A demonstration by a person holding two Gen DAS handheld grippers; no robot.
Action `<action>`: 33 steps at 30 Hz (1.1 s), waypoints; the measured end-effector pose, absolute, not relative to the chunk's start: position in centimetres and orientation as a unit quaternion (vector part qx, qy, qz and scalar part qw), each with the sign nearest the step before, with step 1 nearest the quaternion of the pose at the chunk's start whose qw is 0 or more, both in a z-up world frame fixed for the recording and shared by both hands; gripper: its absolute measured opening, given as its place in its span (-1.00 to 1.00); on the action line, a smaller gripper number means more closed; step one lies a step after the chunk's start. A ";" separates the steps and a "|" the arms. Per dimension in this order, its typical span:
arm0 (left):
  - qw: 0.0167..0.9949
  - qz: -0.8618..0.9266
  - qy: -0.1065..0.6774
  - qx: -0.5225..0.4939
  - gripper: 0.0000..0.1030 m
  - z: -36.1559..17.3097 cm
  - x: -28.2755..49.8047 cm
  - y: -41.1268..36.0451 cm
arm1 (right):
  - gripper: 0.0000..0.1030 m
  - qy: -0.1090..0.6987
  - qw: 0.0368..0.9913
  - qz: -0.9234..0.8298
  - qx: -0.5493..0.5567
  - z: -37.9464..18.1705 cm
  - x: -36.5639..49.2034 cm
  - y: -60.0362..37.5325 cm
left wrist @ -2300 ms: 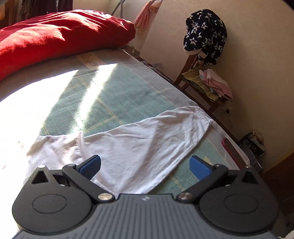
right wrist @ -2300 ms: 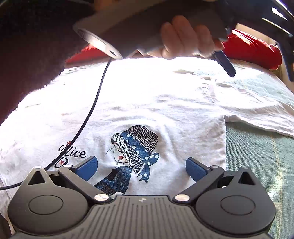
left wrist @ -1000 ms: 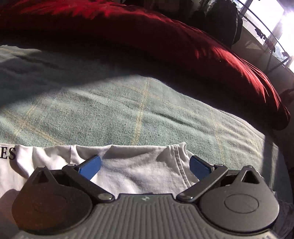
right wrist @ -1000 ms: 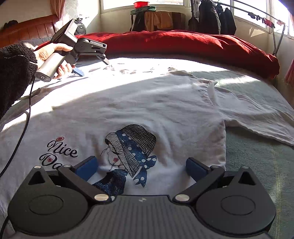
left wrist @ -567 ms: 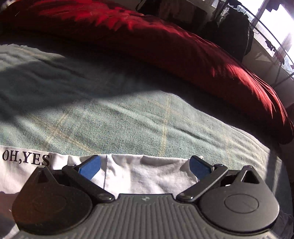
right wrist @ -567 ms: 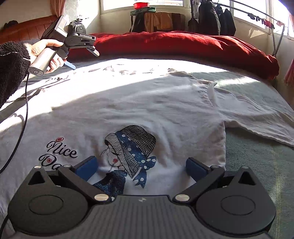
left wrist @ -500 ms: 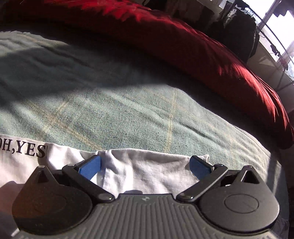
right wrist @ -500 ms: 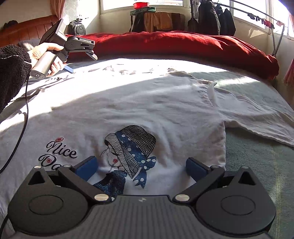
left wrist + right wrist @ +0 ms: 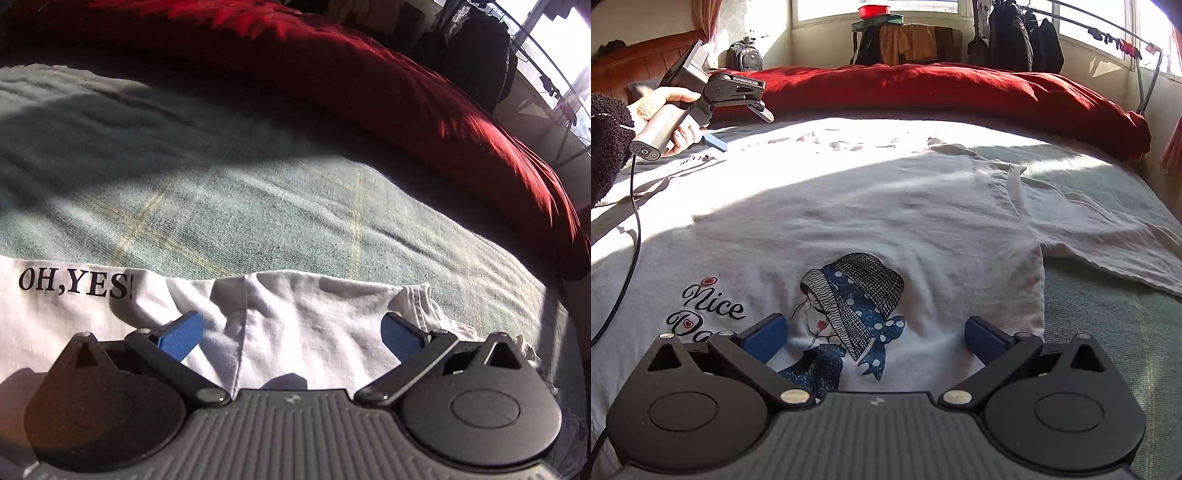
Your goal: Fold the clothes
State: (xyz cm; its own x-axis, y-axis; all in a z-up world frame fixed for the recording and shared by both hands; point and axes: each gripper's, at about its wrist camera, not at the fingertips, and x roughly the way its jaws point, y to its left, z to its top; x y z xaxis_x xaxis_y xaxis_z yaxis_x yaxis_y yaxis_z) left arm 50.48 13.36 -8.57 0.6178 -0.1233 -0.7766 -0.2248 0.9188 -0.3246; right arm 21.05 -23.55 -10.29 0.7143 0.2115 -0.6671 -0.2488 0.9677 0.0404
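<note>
A white long-sleeved shirt with a printed girl in a hat lies spread flat on the bed. My right gripper hovers open over the print near the shirt's lower edge, holding nothing. My left gripper is open just above the shirt's sleeve cuff, beside the black "OH,YES!" lettering. In the right wrist view the left gripper shows at the far left, held in a hand with a dark fleecy sleeve, above the shirt's left side.
The bed has a green plaid blanket. A long red duvet lies bunched along the far side. Dark jackets hang on a rack by the window. A black cable trails over the shirt's left part.
The left gripper swung from the right sleeve over to the shirt's far left and edged closer to the cuff by the lettering. The right gripper has stayed put, open.
</note>
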 end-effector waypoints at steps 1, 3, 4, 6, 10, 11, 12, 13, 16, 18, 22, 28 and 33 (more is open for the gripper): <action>0.883 0.033 0.426 -0.194 0.98 -8.7 50.2 13.4 | 1.00 0.357 0.925 0.124 -0.026 -10.3 21.1 -23.5; 0.883 0.040 0.423 -0.199 0.98 -8.1 49.9 13.8 | 1.00 0.357 0.925 0.125 -0.026 -10.3 21.1 -23.6; 0.882 0.044 0.422 -0.204 0.98 -7.6 49.7 14.1 | 1.00 0.357 0.925 0.125 -0.026 -10.3 21.1 -23.6; 0.884 0.049 0.414 -0.213 0.98 -6.5 49.1 14.9 | 1.00 0.357 0.926 0.124 -0.026 -10.3 21.0 -23.5; 0.880 0.048 0.422 -0.210 0.98 -5.9 47.3 16.1 | 1.00 0.356 0.926 0.124 -0.026 -10.3 21.0 -23.5; 0.879 0.049 0.426 -0.209 0.98 -6.2 46.8 16.3 | 1.00 0.356 0.926 0.124 -0.026 -10.3 21.0 -23.5; 0.878 0.056 0.429 -0.207 0.98 -6.7 46.1 16.5 | 1.00 0.356 0.926 0.123 -0.026 -10.3 21.0 -23.5; 0.875 0.064 0.432 -0.208 0.98 -7.3 45.3 16.8 | 1.00 0.356 0.926 0.123 -0.026 -10.3 21.0 -23.5; 0.882 0.061 0.417 -0.209 0.98 -7.9 43.0 17.7 | 1.00 0.356 0.926 0.123 -0.026 -10.3 21.0 -23.5; 0.882 0.062 0.412 -0.221 0.98 -7.5 42.0 18.5 | 1.00 0.356 0.926 0.122 -0.027 -10.3 20.9 -23.5; 0.878 0.078 0.403 -0.244 0.98 -6.0 41.5 19.8 | 1.00 0.356 0.926 0.122 -0.027 -10.3 20.9 -23.6; 0.871 0.064 0.422 -0.243 0.98 -7.1 40.5 19.6 | 1.00 0.357 0.926 0.123 -0.027 -10.3 21.0 -23.6; 0.870 0.056 0.420 -0.251 0.98 -6.2 39.9 18.7 | 1.00 0.357 0.926 0.123 -0.028 -10.3 21.0 -23.6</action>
State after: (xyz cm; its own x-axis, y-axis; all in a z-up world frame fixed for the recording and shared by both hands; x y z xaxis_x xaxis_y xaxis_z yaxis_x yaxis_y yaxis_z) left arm 39.90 18.65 -6.23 0.6409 -0.1126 -0.7593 -0.3091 0.8676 -0.3895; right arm 20.96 -23.58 -10.26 0.7155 0.2072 -0.6672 -0.2472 0.9683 0.0356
